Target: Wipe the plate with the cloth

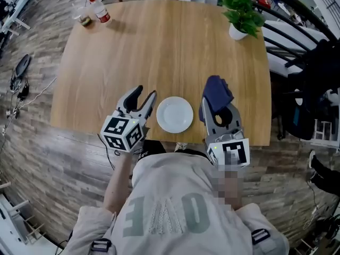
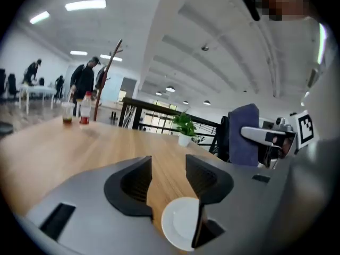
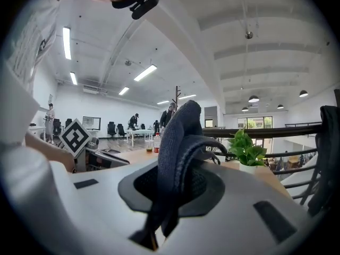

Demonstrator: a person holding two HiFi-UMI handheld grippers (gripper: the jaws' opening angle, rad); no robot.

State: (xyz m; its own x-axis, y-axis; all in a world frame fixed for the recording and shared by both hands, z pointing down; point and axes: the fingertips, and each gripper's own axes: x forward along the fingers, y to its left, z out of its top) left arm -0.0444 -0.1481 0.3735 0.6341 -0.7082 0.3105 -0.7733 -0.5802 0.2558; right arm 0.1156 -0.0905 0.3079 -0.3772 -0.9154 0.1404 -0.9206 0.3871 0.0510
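You're about to wipe: right gripper [image 1: 215,105] clamps the cloth [image 1: 217,89], left gripper [image 1: 146,92] gapes empty beside the plate [image 1: 175,115] at the table's [image 1: 159,47] near edge; probably steady the plate first

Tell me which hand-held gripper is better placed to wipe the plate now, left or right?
Right: the right hand-held gripper clamps the blue cloth beside the plate; the left hand-held gripper is open and empty.

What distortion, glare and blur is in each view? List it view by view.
Head view: fisheye bows the edges of the table; light is even, shadows faint. Left gripper view: black vignette in the corners; ceiling lamps blown out white. Right gripper view: the cloth, close to the lens, looms large and dark; strip lights glare.
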